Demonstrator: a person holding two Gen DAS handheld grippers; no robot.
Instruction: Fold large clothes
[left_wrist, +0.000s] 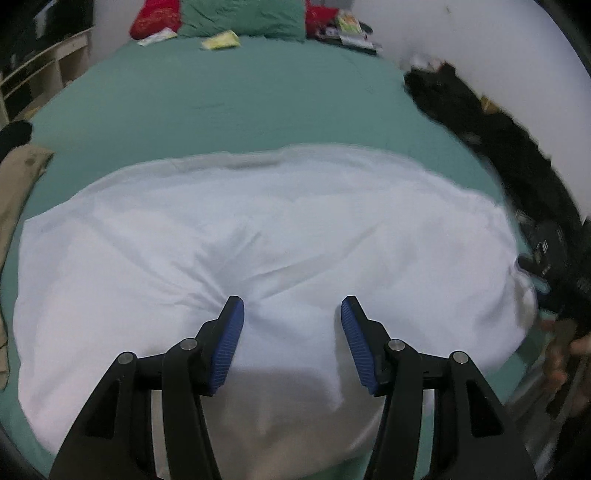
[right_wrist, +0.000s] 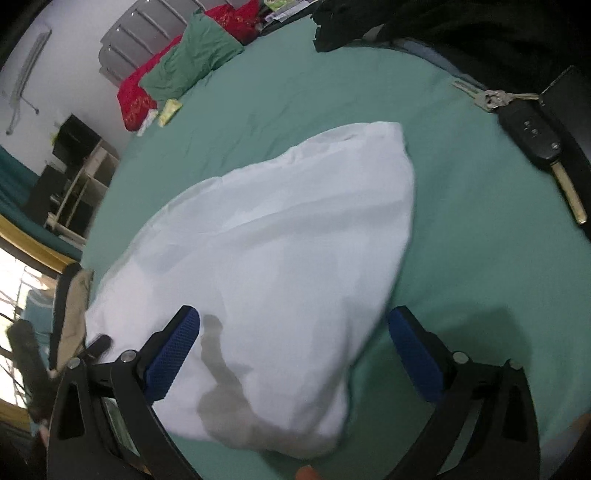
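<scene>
A large white garment (left_wrist: 258, 236) lies spread on the green bed sheet (left_wrist: 236, 99), folded into a broad rounded shape. My left gripper (left_wrist: 291, 314) is open just over its near middle, its blue pads (left_wrist: 231, 347) apart, with creases running to the left pad. In the right wrist view the same white garment (right_wrist: 280, 258) lies on the sheet (right_wrist: 480, 240). My right gripper (right_wrist: 293, 325) is open over the garment's near end, holding nothing. The right gripper shows blurred at the right edge of the left wrist view (left_wrist: 554, 266).
Green (left_wrist: 243, 16) and red pillows (left_wrist: 155, 16) and some papers lie at the bed's head. A beige garment (left_wrist: 14, 206) lies at the left. Dark clothes (left_wrist: 480, 122) sit at the right. A car key with keys (right_wrist: 532, 129) lies right of the garment. Shelves (right_wrist: 85, 184) stand beside the bed.
</scene>
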